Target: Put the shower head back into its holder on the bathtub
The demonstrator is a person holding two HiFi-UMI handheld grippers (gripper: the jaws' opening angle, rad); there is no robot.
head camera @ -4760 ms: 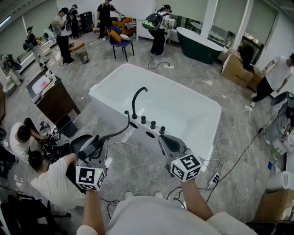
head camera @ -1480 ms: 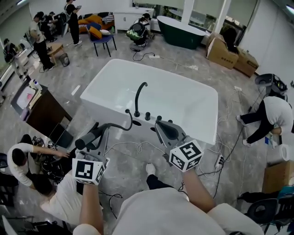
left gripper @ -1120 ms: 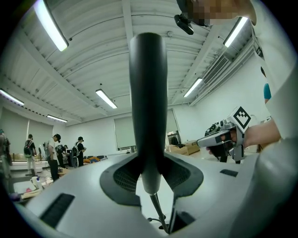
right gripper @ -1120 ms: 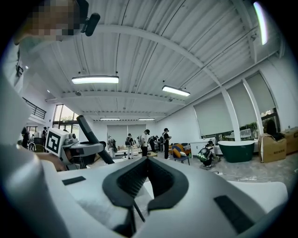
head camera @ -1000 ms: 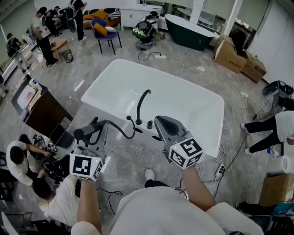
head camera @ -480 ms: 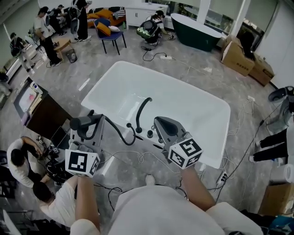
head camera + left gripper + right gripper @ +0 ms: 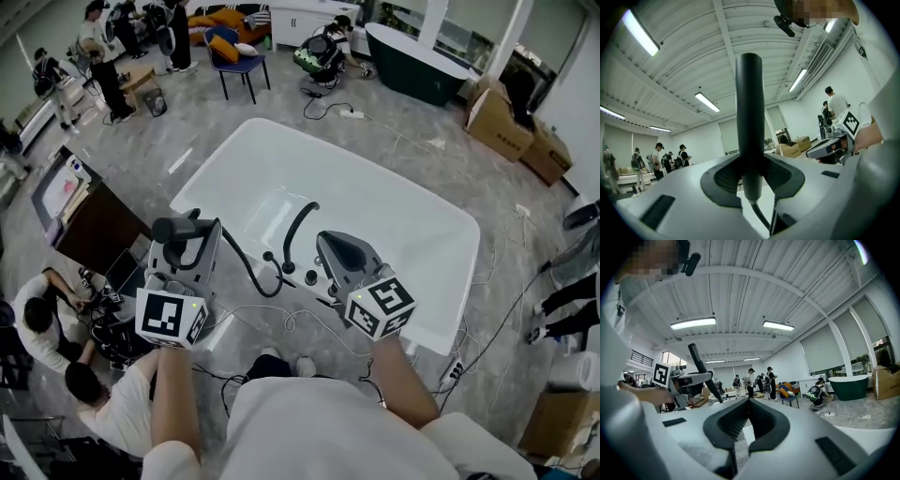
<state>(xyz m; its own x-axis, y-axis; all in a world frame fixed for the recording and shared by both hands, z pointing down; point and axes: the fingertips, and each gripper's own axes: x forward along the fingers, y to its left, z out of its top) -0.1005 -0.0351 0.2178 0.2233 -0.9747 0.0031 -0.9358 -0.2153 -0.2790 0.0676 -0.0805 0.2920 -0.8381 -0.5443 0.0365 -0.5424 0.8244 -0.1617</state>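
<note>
My left gripper [image 7: 187, 246] is shut on the black shower head [image 7: 174, 228], which lies across its jaws over the near left rim of the white bathtub [image 7: 394, 211]. In the left gripper view the shower head [image 7: 749, 117] stands upright between the pads. Its black hose [image 7: 246, 272] loops down to the tub deck beside the curved black faucet [image 7: 301, 223] and the knobs [image 7: 310, 278]. My right gripper [image 7: 335, 247] is shut and empty, and hovers over the deck right of the knobs. The holder is hidden from view.
A dark desk [image 7: 80, 220] with seated people [image 7: 37, 319] stands left of the tub. White cables [image 7: 291, 323] lie on the grey floor by my feet. More people, a blue chair [image 7: 239, 61] and a dark green tub [image 7: 417, 61] stand at the back.
Both grippers have come nearer to the tub. The left one has carried the shower head up to the tub's near left rim, and the hose loop now hangs in front of the faucet.
</note>
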